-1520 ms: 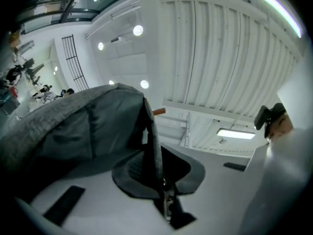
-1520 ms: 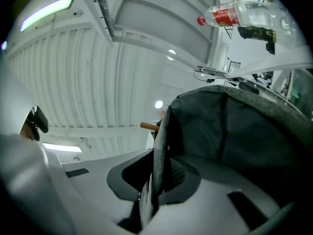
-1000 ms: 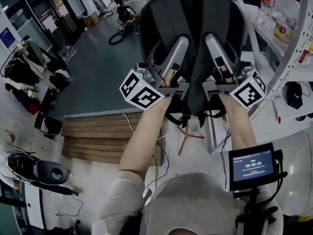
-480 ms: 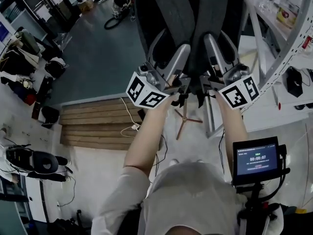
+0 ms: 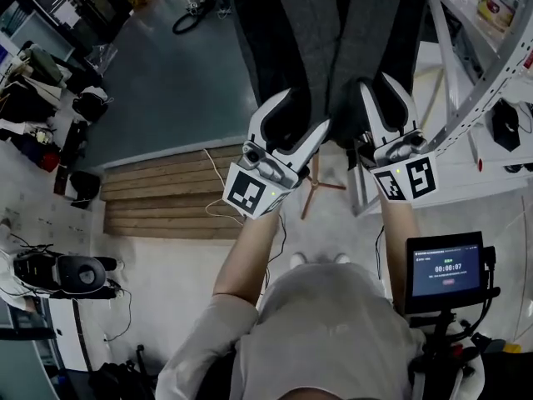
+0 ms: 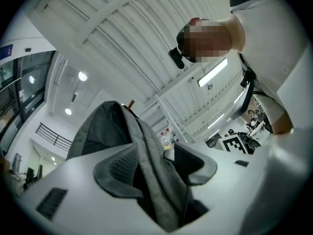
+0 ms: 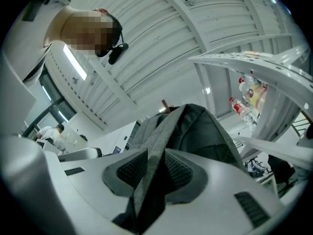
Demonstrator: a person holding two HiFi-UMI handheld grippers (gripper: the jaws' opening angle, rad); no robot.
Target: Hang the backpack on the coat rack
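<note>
The grey backpack hangs upright from the coat rack; a wooden peg tip shows above its top, and the rack's wooden foot stands on the floor below. My left gripper is open near the pack's lower end, and a grey shoulder strap runs loosely between its jaws. My right gripper is open beside it, with the other strap lying between its jaws. Both grippers point upward along the backpack.
A white metal shelf frame with bottles stands close on the right. A wooden slatted platform lies on the floor at left, with bags beyond it. A small screen sits at lower right.
Both grippers have opened and slid down along the straps toward the pack's lower end. The backpack stays hanging from the rack.
</note>
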